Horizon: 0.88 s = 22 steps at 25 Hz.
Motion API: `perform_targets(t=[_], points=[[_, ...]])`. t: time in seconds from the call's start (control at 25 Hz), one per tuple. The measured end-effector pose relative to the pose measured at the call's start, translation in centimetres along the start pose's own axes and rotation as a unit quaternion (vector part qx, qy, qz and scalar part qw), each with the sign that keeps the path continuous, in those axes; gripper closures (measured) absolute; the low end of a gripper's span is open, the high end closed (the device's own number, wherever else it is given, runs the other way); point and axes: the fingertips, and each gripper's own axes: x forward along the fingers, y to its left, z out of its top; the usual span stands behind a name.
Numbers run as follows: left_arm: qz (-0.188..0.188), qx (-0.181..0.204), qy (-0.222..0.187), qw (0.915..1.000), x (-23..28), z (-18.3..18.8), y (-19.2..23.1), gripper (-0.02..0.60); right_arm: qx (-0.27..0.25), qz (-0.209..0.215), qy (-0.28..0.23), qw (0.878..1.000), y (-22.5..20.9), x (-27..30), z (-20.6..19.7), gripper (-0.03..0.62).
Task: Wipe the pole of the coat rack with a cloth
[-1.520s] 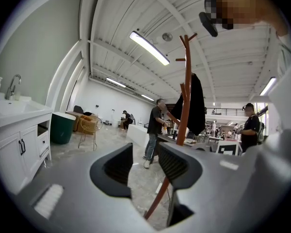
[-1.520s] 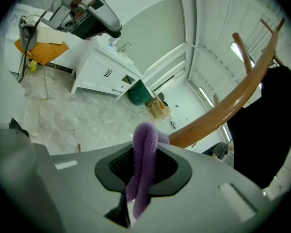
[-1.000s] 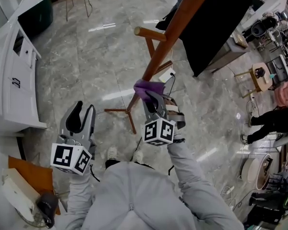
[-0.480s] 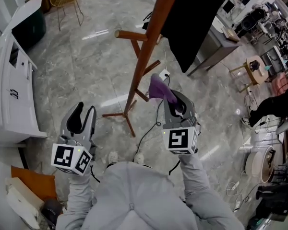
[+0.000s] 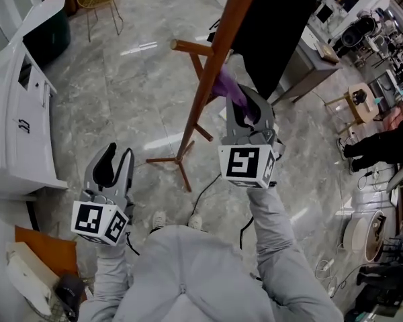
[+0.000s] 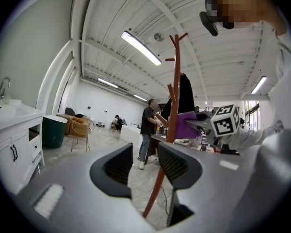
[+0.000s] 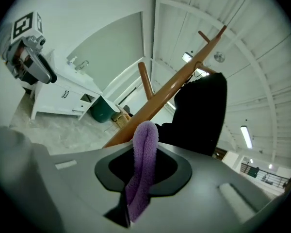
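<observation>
The brown wooden pole (image 5: 215,62) of the coat rack slants up through the head view, its legs (image 5: 181,159) spread on the marble floor. My right gripper (image 5: 236,102) is shut on a purple cloth (image 5: 227,86) whose tip touches the pole's right side. In the right gripper view the cloth (image 7: 141,166) stands pinched between the jaws with the pole (image 7: 169,89) right behind it. My left gripper (image 5: 111,170) hangs low at the left, open and empty, away from the rack. The left gripper view shows the pole (image 6: 170,130) and the purple cloth (image 6: 186,125) beyond its open jaws.
A black coat (image 5: 282,25) hangs on the rack to the right of the pole. A white cabinet (image 5: 17,106) lines the left side. A peg (image 5: 191,45) sticks out leftward. A cable (image 5: 205,193) trails on the floor. Tables, clutter and a person (image 5: 379,153) stand at the right.
My right gripper has risen along the pole with the purple cloth, from near the lower braces to about peg height. The left gripper has stayed put.
</observation>
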Motion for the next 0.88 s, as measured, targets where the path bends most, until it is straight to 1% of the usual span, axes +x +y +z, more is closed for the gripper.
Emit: perform_targets(t=[0.16,0.32,0.4,0.44,0.48,0.56,0.64,0.68,0.72,0.8,0.88], points=[[0.014,-0.004,0.002,0.9999,-0.7,-0.2,0.4,0.413,0.027,0.059,0.028,0.997,2.4,2.0,-1.8,0.540],[0.023,-0.008,0.002,0.9997,-1.0,-0.7,1.1,0.413,0.041,0.120,0.060,0.990,5.4,3.0,-4.3,0.540],[0.024,-0.009,0.003,0.9997,-1.0,-1.0,1.3,0.413,0.039,0.143,0.078,0.986,6.6,3.1,-5.4,0.540],[0.023,-0.010,0.004,0.9997,-0.9,-1.0,1.2,0.413,0.031,0.147,0.084,0.985,7.0,3.2,-5.8,0.540],[0.021,-0.011,0.006,0.9997,-0.7,-1.0,1.1,0.413,0.015,0.147,0.087,0.985,7.2,3.2,-6.2,0.540],[0.016,-0.011,0.007,0.9998,-0.3,-1.1,0.8,0.413,-0.043,0.138,0.087,0.986,7.4,3.1,-6.6,0.540],[0.010,-0.011,0.007,0.9999,0.1,-1.1,0.5,0.413,-0.116,0.123,0.085,0.982,7.4,3.2,-6.8,0.540],[0.008,-0.011,0.007,0.9999,0.3,-1.1,0.3,0.413,-0.144,0.113,0.086,0.979,7.2,3.2,-6.9,0.540],[0.005,-0.011,0.006,0.9999,0.5,-1.1,0.1,0.413,-0.160,0.104,0.088,0.978,6.8,3.2,-7.1,0.540],[0.001,-0.010,0.007,0.9999,0.8,-1.1,-0.2,0.413,-0.161,0.085,0.094,0.979,5.7,3.2,-7.6,0.540],[-0.002,-0.010,0.009,0.9999,1.0,-1.2,-0.4,0.413,-0.147,0.067,0.103,0.982,4.3,3.0,-8.2,0.540]])
